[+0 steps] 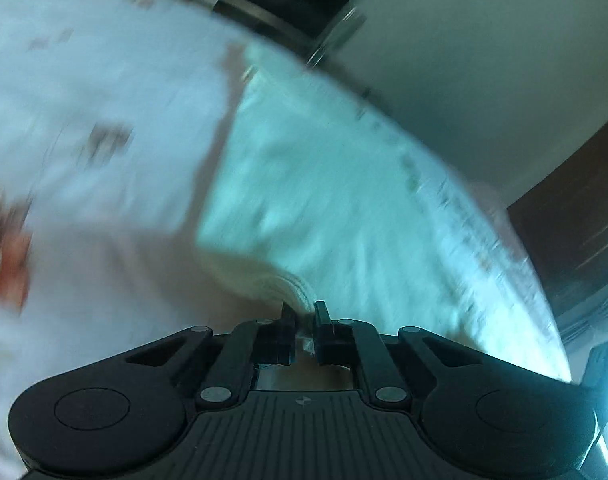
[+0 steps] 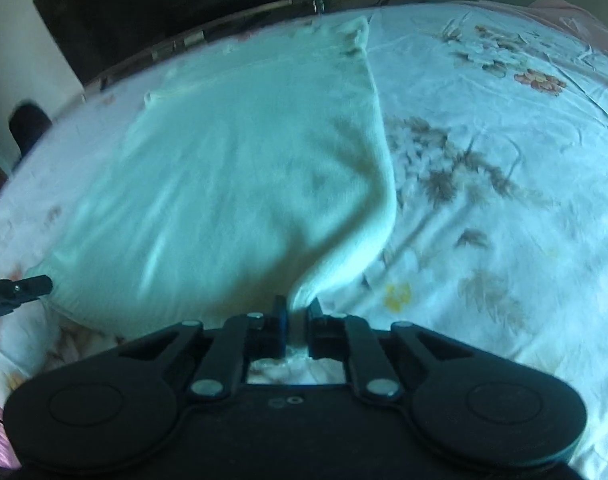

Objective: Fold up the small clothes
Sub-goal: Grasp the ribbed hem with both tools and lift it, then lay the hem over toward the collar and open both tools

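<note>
A pale white-green small garment [image 2: 231, 168] lies spread on a floral bedsheet [image 2: 484, 160]. My right gripper [image 2: 297, 308] is shut on the garment's near right corner, which bunches up between its fingers. My left gripper [image 1: 304, 312] is shut on another corner of the same garment [image 1: 304, 184]; its view is blurred by motion. The left gripper's fingertips [image 2: 27, 284] show at the far left of the right wrist view, at the garment's near left corner.
The bed's far edge with a wooden frame [image 2: 175, 46] runs along the back. A dark cabinet [image 2: 151, 4] and a pale wall stand behind it. A pink cloth [image 2: 576, 16] lies at the far right.
</note>
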`<state>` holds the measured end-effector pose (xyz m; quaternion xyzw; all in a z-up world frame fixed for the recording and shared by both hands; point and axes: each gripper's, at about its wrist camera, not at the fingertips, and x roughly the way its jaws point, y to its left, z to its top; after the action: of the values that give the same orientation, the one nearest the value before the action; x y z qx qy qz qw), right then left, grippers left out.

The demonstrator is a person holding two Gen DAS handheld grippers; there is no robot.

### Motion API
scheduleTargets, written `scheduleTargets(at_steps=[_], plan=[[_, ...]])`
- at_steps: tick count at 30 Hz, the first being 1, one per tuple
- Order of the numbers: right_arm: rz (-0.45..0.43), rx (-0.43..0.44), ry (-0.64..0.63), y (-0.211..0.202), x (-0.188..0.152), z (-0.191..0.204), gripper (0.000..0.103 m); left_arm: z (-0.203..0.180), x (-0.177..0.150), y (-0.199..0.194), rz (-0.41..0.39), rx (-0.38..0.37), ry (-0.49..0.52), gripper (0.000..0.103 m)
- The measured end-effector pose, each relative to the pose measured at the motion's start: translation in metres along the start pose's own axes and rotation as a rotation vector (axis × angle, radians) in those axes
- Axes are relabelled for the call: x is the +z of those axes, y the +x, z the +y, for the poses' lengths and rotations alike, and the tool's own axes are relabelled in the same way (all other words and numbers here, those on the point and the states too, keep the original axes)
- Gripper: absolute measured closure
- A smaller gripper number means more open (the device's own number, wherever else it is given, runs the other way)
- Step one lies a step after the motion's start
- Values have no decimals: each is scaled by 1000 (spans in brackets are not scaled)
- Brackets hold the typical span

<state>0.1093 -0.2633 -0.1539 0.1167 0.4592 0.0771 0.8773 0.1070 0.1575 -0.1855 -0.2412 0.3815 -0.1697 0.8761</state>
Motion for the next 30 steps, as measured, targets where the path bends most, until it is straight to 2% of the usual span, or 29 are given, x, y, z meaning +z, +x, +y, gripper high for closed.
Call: scheduleTargets(at_steps=[4,8,12,17,21,24,30], plan=[[-95,75,42,-11,26,-3,94,-17,45,10,-94,-32,63,95],[-210,124,69,-11,71,-8,94,-25,88,37,-149,-52,83,95],[-294,153,81,5,119,-17,94,-34,129,72,-202,-51,104,95],[-354,159,79,50,178,-27,94,-40,183,128,-253,-45,88,95],[-389,159,76,89,227,-35,94,-41,224,175,-287,-17,83,95],[-380,148,74,124,262,-45,94,-35,250,213,-288,15,59,95],[-329,129,121,192,310,-65,94,-15,281,282,-227,91,17,95]])
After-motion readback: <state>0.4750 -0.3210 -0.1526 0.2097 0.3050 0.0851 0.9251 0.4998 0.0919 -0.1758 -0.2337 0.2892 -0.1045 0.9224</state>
